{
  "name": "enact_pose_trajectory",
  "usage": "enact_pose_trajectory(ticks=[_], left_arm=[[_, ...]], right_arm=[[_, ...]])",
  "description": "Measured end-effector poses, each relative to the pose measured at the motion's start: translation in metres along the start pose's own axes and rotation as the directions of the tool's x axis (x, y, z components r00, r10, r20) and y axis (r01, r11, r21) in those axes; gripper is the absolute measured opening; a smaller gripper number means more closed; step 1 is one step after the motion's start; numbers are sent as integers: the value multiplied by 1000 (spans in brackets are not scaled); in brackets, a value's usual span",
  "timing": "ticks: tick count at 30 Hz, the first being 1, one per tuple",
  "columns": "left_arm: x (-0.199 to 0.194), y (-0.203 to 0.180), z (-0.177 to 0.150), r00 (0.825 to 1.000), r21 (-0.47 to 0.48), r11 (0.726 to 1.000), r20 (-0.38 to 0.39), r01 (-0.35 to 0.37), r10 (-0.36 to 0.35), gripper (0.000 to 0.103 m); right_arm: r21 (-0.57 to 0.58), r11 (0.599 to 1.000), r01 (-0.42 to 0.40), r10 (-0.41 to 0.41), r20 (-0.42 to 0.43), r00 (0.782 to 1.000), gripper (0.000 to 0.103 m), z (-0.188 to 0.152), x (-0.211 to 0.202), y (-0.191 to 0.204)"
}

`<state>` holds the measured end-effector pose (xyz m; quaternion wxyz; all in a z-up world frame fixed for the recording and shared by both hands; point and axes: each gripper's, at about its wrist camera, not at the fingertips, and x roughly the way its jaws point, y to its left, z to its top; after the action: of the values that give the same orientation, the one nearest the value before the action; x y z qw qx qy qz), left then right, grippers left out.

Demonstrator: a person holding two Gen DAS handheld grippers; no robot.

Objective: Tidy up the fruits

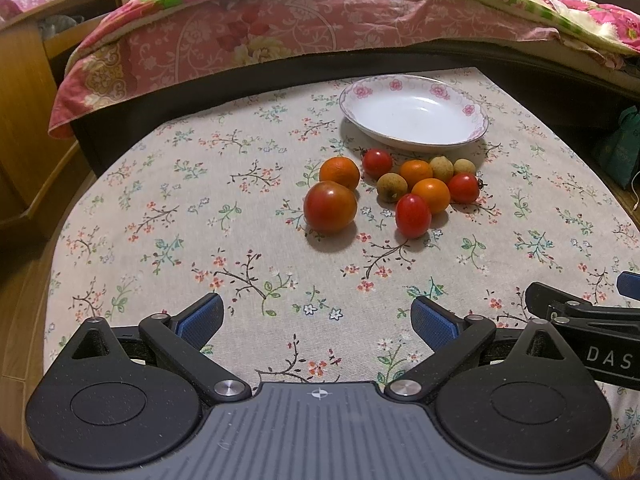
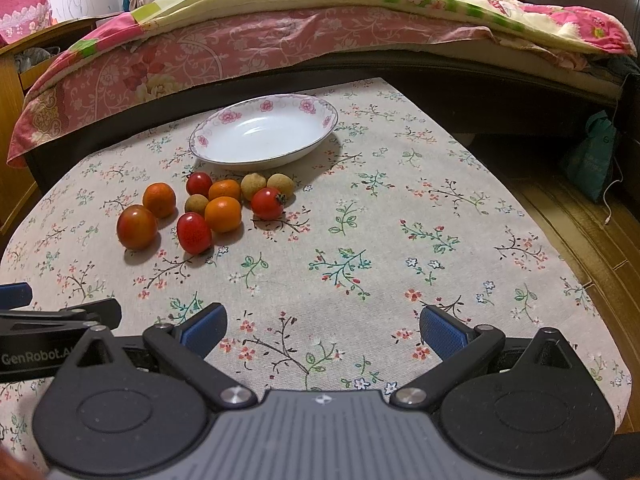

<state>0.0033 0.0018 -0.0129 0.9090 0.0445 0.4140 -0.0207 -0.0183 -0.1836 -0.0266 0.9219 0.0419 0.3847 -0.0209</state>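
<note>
The left tool (image 1: 316, 318) was spread wide and held nothing; its blue pads (image 1: 200, 318) hung over the bench (image 1: 160, 240), which was covered with a flowered cloth. The right tool (image 2: 322, 330) was also spread wide and empty, low over the near part of the same bench. Both tools stayed well apart from the fruits. In the left view a part of the right tool showed at the right edge, and in the right view a part of the left tool showed at the left edge, so the two were side by side.

The white plate (image 1: 414, 110) with pink flowers on its rim stood at the far side of the bench, close to the bed (image 1: 280, 28), and nothing lay in it. The fruits lay in a group on the cloth just in front of the plate. The big tomato (image 1: 330, 207) was the nearest at the left, touching the orange (image 1: 340, 172) behind it. More to the right lay a long tomato (image 1: 413, 215), a second orange (image 1: 431, 195) touching it, a third orange (image 1: 416, 173), two round tomatoes (image 1: 377, 163) (image 1: 464, 188), and three small brown fruits (image 1: 389, 187) (image 1: 441, 169) (image 1: 464, 167). These smaller fruits lay packed close together. A green bag (image 2: 592, 156) stood on the floor at the right, beside the bed.
</note>
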Motion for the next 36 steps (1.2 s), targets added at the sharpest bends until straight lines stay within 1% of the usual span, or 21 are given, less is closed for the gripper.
enact_pose_trajectory(ticks=[17, 22, 26, 29, 31, 32, 34, 36], left_arm=[[2, 1, 2, 1000, 0, 1000, -13, -6, 6, 101], [2, 3, 4, 1000, 11, 1000, 5, -20, 20, 101], [3, 15, 8, 1000, -20, 1000, 19, 0, 0, 101], [5, 23, 11, 999, -44, 999, 30, 12, -11, 101], [6, 25, 12, 999, -39, 999, 39, 16, -14, 102], [6, 26, 13, 999, -30, 999, 45, 15, -14, 102], [6, 25, 15, 998, -1, 1000, 58, -2, 2, 102], [7, 24, 15, 997, 26, 999, 68, -22, 20, 102]], right_arm=[[1, 1000, -11, 11, -16, 1000, 103, 2, 4, -1], [-14, 999, -32, 31, -18, 999, 102, 5, 6, 2], [-38, 996, -76, 76, -6, 997, 100, 14, 8, 7], [-57, 991, -120, 121, 0, 993, 94, 21, 12, 13], [-76, 985, -153, 153, -2, 988, 82, 28, 17, 19], [-87, 981, -175, 175, -4, 985, 80, 31, 20, 22], [-108, 973, -203, 203, -6, 979, 70, 36, 26, 30], [-131, 966, -224, 224, -19, 975, 66, 40, 36, 37]])
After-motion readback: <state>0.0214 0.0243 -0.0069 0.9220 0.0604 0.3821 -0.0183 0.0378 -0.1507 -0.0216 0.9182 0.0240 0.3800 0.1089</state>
